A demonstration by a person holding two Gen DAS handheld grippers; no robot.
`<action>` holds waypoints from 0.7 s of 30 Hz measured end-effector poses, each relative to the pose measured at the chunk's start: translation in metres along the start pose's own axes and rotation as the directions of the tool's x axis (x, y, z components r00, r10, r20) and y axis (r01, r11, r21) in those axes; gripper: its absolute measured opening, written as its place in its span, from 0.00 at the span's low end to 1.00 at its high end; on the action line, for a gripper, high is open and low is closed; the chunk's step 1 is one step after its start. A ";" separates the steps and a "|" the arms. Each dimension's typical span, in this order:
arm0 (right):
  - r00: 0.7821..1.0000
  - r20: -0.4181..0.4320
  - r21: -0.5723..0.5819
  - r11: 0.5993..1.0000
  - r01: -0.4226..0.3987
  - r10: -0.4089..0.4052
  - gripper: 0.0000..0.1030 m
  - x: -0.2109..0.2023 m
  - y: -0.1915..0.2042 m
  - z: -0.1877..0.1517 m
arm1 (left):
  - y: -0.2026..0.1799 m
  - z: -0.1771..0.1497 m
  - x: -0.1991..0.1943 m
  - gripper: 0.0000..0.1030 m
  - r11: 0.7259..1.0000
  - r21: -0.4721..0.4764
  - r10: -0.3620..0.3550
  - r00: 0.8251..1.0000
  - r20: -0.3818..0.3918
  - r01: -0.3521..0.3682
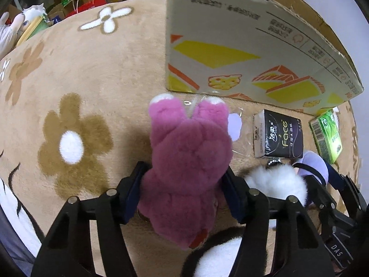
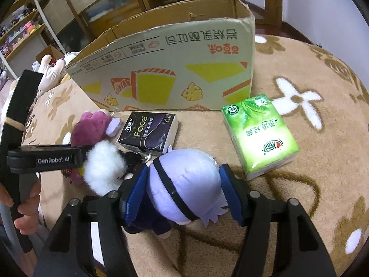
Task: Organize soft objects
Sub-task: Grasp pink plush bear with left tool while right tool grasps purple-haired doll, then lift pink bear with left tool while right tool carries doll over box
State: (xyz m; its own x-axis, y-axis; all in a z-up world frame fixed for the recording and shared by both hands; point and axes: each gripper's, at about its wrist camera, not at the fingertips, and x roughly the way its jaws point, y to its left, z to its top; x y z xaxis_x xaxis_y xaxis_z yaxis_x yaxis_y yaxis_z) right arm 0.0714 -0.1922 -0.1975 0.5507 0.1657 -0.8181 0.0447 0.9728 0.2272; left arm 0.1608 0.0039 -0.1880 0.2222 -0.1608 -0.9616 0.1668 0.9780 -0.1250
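Grab stage: left gripper (image 1: 184,194) jaws clamped on pink bear (image 1: 186,161), right gripper (image 2: 184,191) jaws clamped on lavender doll (image 2: 184,182), both still down on rug (image 1: 92,69). Next probably: lift, carry over cardboard box (image 2: 184,69) ahead, drop in.

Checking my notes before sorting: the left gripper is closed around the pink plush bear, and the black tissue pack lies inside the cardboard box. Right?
Partly. The left gripper does clamp the pink plush bear, but the black tissue pack lies on the carpet in front of the cardboard box, as the left wrist view shows.
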 end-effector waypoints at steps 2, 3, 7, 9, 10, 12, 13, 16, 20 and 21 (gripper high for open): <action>1.000 0.011 -0.006 1.000 0.006 -0.006 0.62 -0.002 0.002 -0.002 | 0.000 -0.004 -0.004 0.59 1.000 0.003 0.004 1.000 0.006 -0.004; 1.000 0.018 -0.013 1.000 0.010 -0.010 0.62 -0.003 0.003 -0.003 | -0.001 -0.005 -0.006 0.58 1.000 0.007 0.008 1.000 0.010 -0.008; 0.999 0.039 -0.035 0.999 0.023 -0.022 0.61 -0.006 0.006 -0.004 | -0.009 -0.014 -0.014 0.58 1.000 0.007 0.022 0.999 0.025 -0.022; 0.998 0.048 -0.041 0.999 0.030 -0.028 0.60 -0.008 0.007 -0.004 | -0.007 -0.017 -0.019 0.58 1.000 -0.002 0.029 0.999 0.036 -0.029; 0.998 0.052 -0.044 0.998 0.034 -0.031 0.60 -0.009 0.008 -0.004 | -0.006 -0.018 -0.022 0.58 1.000 -0.007 0.031 0.999 0.038 -0.030; 0.997 0.063 -0.057 0.997 0.047 -0.044 0.60 -0.014 0.009 -0.004 | -0.006 -0.025 -0.029 0.58 0.999 -0.023 0.028 0.999 0.043 -0.028; 0.996 0.071 -0.062 0.997 0.054 -0.049 0.60 -0.016 0.010 -0.004 | -0.008 -0.032 -0.035 0.58 0.999 -0.026 0.027 0.999 0.046 -0.026; 0.993 0.091 -0.076 0.994 0.080 -0.073 0.60 -0.022 0.011 -0.003 | -0.010 -0.037 -0.043 0.58 0.999 -0.021 0.038 0.997 0.067 -0.037; 0.988 0.130 -0.085 0.992 0.095 -0.084 0.60 -0.034 0.011 -0.001 | -0.020 -0.048 -0.058 0.58 0.998 -0.001 0.061 0.992 0.113 -0.061; 0.986 0.139 -0.088 0.991 0.100 -0.088 0.60 -0.036 0.011 0.000 | -0.021 -0.049 -0.062 0.58 0.998 0.003 0.066 0.990 0.123 -0.067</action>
State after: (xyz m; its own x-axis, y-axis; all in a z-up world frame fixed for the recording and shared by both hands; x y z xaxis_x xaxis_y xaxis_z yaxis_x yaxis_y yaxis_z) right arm 0.0517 -0.1870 -0.1652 0.6550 0.0559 -0.7535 0.0264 0.9950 0.0968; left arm 0.0966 -0.0003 -0.1378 0.3496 -0.1114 -0.9303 0.1549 0.9861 -0.0598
